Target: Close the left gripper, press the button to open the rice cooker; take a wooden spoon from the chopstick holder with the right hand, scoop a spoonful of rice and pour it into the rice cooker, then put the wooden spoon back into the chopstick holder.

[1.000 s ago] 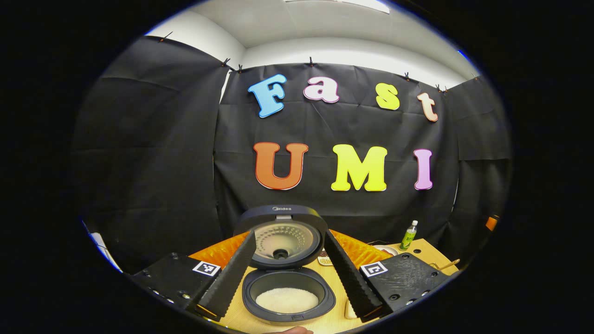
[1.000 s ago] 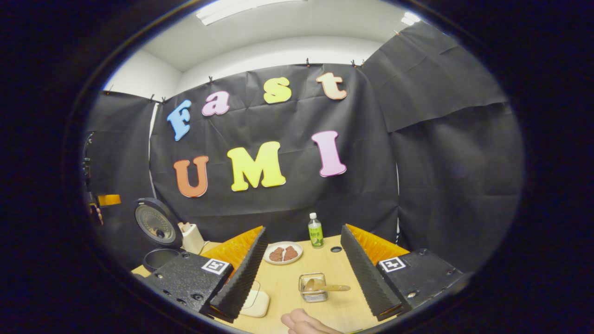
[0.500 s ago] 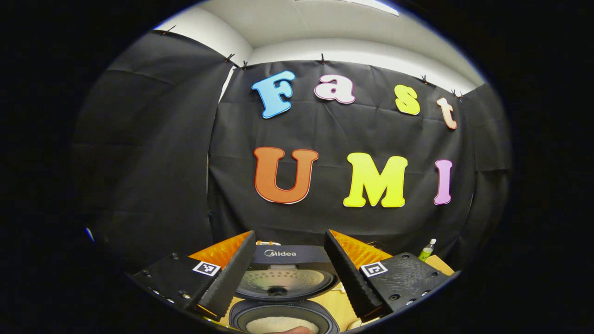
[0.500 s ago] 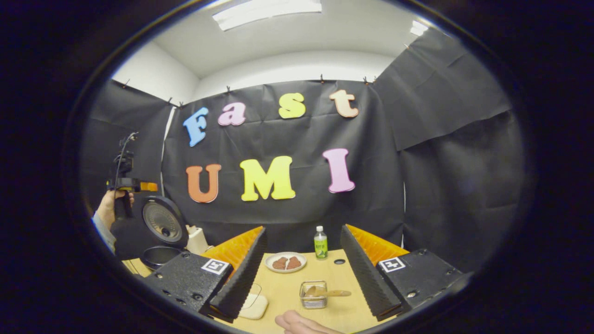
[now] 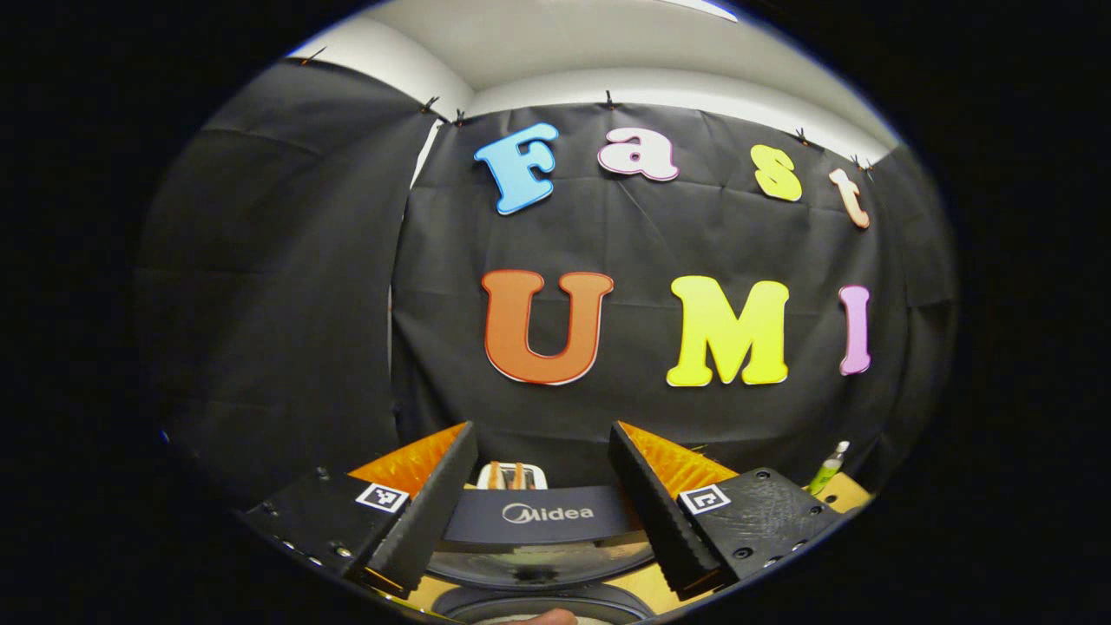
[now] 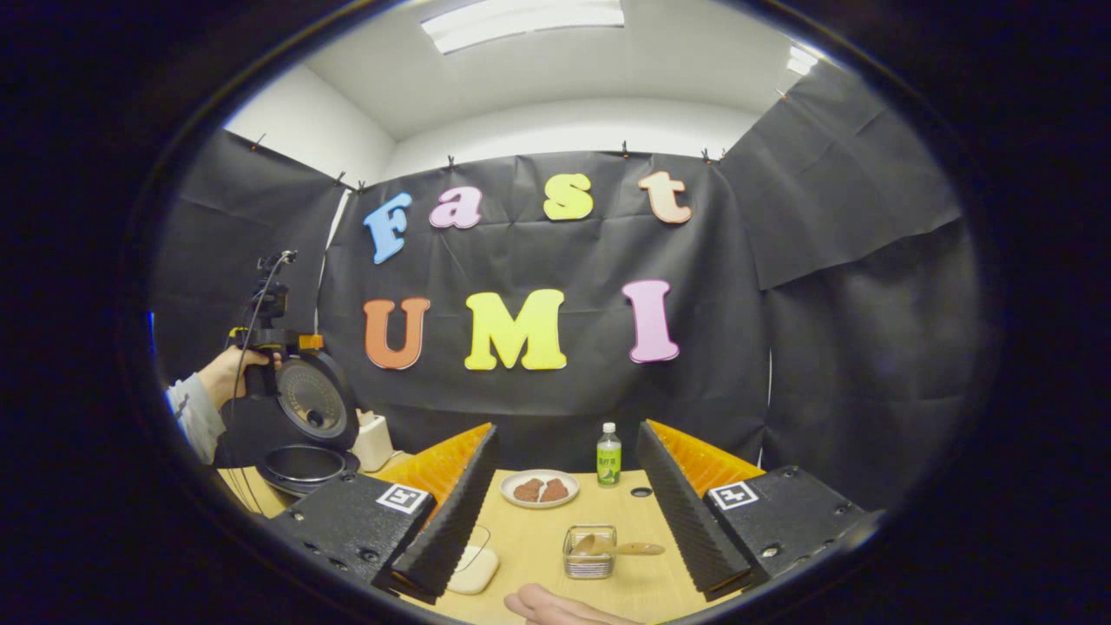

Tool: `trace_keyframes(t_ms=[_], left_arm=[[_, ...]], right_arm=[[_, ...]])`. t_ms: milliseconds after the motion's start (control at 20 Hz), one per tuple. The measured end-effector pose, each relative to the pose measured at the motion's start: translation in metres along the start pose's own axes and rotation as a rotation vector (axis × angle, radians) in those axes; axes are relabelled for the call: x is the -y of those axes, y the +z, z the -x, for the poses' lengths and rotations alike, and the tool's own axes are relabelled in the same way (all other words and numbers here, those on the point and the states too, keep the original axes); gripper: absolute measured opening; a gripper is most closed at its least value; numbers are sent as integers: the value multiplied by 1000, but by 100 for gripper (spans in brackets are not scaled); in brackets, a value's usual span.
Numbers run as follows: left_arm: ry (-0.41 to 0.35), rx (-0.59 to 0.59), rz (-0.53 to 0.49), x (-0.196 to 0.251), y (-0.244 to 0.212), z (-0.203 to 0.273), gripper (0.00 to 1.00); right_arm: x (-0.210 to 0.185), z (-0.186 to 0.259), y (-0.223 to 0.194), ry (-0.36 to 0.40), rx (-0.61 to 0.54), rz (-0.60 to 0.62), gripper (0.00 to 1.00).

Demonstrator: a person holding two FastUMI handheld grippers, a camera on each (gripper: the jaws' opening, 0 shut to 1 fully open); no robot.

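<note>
The left tongs (image 5: 542, 521) have risen over the last second: a moment ago their view looked down into the open rice cooker (image 5: 538, 542) and the white rice in its pot, and now the raised lid fills the gap between the two fingers, with only the pot's rim at the bottom edge. They hang wide open and hold nothing. From the right gripper view you can see that same tool off at the far left, a hand (image 6: 227, 375) gripping it up beside the cooker's raised lid (image 6: 311, 412), the pot (image 6: 304, 464) open below.

The right tongs (image 6: 564, 521) have barely shifted. They too are spread wide and empty, aimed across the worktop (image 6: 538, 529) at the small wire holder (image 6: 588, 551), where the wooden spoon (image 6: 621, 548) lies across the top, its handle pointing right. Beyond that sit a plate (image 6: 540, 488) with something brown on it and a green bottle (image 6: 608, 456). A flat pale thing lies just beside the left finger; I can't tell what it is.

So, to my eye, the opening step is finished: the lid is up and the left hand is clearing away. The spoon looks untouched, and fetching it from the holder with the right tongs seems the next job.
</note>
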State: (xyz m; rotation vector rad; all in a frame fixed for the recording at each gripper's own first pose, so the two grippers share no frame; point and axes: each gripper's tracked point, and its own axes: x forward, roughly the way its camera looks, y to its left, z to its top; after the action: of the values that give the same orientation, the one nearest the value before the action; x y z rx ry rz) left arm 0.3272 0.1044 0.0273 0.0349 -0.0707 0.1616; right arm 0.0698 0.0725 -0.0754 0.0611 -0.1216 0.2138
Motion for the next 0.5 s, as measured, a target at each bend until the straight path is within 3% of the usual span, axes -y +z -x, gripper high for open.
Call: trace_keyframes(t_ms=[500], left_arm=[[12,-66,-1,5,-8,32,99]], right_arm=[[-22,-2,-20,86,-47,-6,100]])
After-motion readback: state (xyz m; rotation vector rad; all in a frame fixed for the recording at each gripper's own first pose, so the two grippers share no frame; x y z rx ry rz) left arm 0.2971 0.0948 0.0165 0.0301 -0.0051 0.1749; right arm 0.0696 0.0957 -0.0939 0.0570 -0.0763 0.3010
